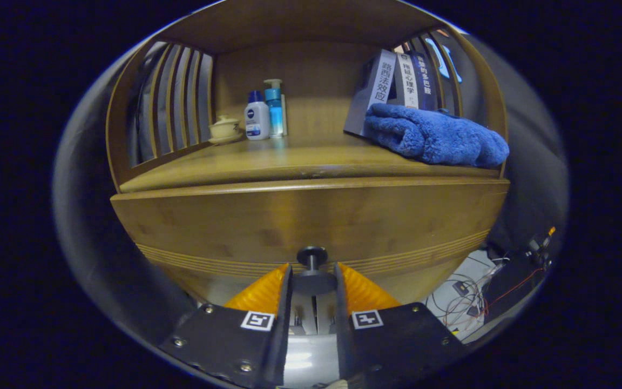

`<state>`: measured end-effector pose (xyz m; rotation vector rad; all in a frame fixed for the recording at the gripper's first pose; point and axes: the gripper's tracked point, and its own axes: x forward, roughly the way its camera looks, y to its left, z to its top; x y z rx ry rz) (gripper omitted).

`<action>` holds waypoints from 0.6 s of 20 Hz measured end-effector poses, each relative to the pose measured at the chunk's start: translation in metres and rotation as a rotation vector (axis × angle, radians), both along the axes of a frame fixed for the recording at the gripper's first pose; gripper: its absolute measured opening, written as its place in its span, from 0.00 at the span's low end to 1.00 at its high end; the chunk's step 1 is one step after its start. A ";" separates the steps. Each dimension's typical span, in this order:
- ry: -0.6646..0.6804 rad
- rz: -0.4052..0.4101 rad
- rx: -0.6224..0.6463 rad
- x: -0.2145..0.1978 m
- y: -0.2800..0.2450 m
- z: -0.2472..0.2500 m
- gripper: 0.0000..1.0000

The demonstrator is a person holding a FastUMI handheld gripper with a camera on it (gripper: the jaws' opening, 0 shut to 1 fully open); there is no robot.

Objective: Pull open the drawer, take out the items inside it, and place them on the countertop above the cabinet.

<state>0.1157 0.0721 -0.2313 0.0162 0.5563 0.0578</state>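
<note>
The wooden drawer front (pixel 311 221) fills the space just ahead of me, under the cabinet's countertop (pixel 268 162). Its dark round knob (pixel 312 255) sticks out at the lower middle. My gripper (pixel 312 270) is shut on the knob, whose wide head sits clamped between the two fingertips (pixel 285 278). The drawer's inside and whatever lies in it are hidden behind the front panel.
On the countertop, a folded blue towel (pixel 435 135) lies at the right, with books (pixel 392 86) leaning behind it. Two bottles (pixel 265 114) and a small lidded cup (pixel 224 128) stand at the back left. Slatted side walls enclose the shelf. Loose cables (pixel 478 297) lie on the floor to the lower right.
</note>
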 end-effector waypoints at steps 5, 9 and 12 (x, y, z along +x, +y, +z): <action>-0.022 -0.014 0.010 -0.020 -0.003 0.003 0.27; 0.017 -0.020 -0.034 -0.030 -0.004 0.004 0.27; 0.018 -0.041 -0.012 -0.045 -0.001 0.007 0.28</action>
